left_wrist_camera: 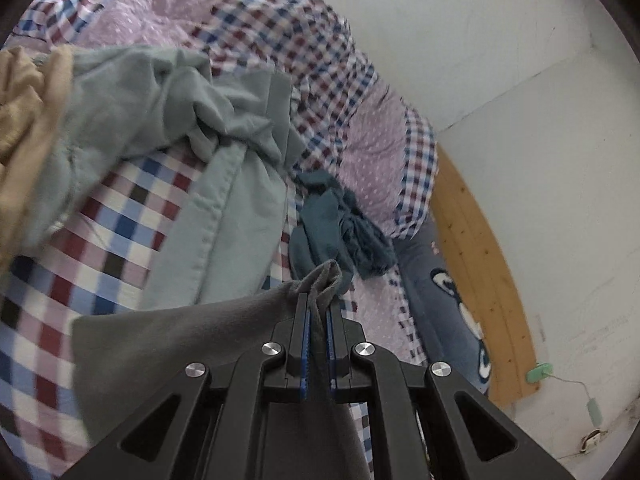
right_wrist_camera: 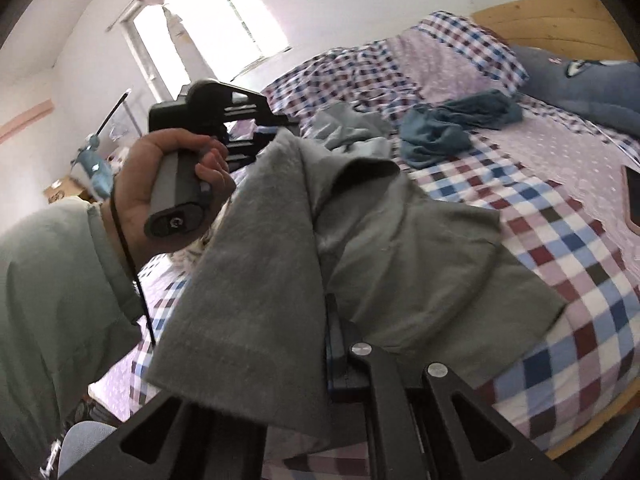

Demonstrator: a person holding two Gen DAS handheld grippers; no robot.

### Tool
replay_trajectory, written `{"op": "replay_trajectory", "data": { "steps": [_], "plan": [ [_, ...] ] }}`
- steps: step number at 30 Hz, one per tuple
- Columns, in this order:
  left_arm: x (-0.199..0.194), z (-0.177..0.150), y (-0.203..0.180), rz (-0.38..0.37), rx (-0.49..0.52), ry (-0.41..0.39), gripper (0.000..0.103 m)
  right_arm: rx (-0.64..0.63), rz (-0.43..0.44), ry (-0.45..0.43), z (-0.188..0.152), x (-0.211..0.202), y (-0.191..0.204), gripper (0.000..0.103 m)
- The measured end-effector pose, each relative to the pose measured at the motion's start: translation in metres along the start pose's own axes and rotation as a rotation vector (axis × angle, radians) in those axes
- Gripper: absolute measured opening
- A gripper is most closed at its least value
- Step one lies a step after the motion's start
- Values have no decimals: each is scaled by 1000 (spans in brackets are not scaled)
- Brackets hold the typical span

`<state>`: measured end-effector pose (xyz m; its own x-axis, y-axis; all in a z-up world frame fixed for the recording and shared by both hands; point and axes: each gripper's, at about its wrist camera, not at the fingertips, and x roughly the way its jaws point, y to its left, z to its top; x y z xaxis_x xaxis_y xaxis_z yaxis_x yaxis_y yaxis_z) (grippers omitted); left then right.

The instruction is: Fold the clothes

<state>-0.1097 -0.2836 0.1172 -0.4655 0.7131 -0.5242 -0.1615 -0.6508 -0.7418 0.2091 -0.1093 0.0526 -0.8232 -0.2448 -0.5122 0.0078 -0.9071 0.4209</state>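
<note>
2 grippers, both clamped on 1 grey garment held up over the bed: left gripper pinches a bunched corner, right gripper is mostly buried under the cloth. 3 more garments on the bed: pale green, teal near the pillows, tan. No readable writing.

A checked bedspread covers the bed; at its head stand a wooden headboard and a blue pillow (cartoon-printed).
</note>
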Motion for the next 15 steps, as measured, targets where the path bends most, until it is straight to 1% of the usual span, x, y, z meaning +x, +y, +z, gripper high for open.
{"op": "replay_trajectory", "data": {
  "steps": [3, 7, 9, 12, 15],
  "plan": [
    [30, -7, -11, 3, 16, 29, 5, 29, -14, -15, 2, -7, -11, 4],
    [59, -16, -33, 11, 57, 61, 5, 61, -41, -36, 5, -14, -24, 4],
    [72, -20, -45, 31, 81, 70, 5, 78, -59, -40, 8, -15, -33, 3],
    [92, -23, -55, 63, 102, 62, 5, 129, -89, -26, 9, -14, -54, 3],
    [111, -23, -50, 92, 84, 56, 5, 195, -138, 6, 5, -6, -82, 3]
  ]
}}
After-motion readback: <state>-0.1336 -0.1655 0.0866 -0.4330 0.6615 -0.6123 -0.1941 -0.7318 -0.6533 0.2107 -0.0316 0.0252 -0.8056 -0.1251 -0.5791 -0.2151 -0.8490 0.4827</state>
